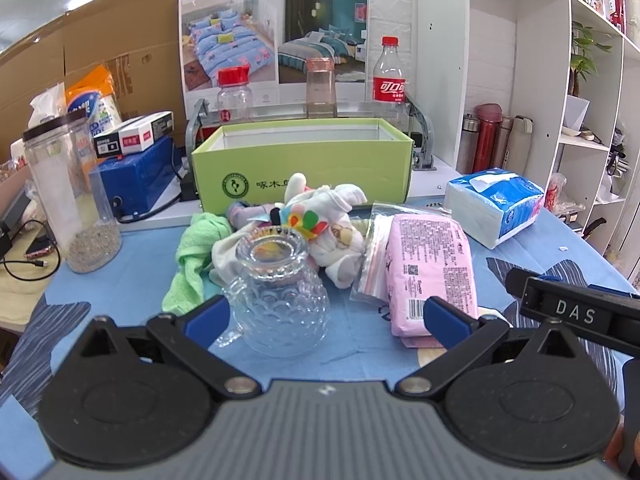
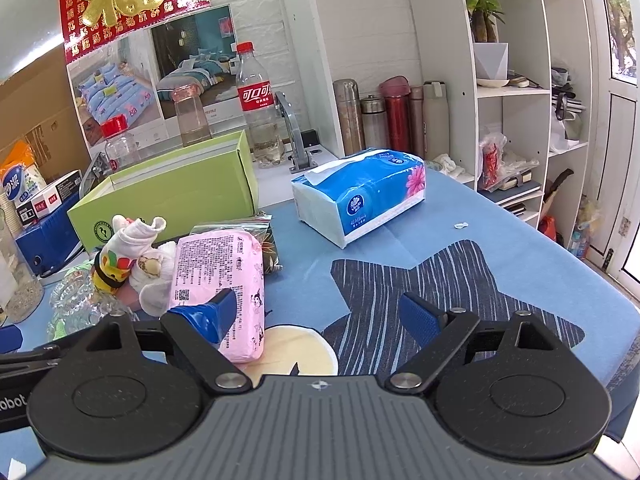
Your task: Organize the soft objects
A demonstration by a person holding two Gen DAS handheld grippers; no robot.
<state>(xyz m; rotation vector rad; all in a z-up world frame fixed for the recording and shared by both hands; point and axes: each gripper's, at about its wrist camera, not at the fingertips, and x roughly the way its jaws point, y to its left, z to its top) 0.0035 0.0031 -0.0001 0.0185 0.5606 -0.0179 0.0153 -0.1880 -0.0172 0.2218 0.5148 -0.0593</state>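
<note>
Left gripper (image 1: 326, 314) being held spread around upturned clear patterned glass mug (image 1: 276, 292), right gripper (image 2: 320, 314) being held spread beside pink plastic-wrapped soft pack (image 2: 218, 276), on blue patterned tablecloth (image 2: 500, 248).

Box (image 1: 302, 160) interior: hidden by its front wall in both views.
Socks (image 1: 340, 232): lower part behind the glass cup (image 1: 276, 292).
Zip bag (image 1: 374, 256): mostly under the pink pack (image 1: 434, 268).
Pack's print: too small to read.
Jar (image 1: 70, 196): cut by the right view's edge.
</note>
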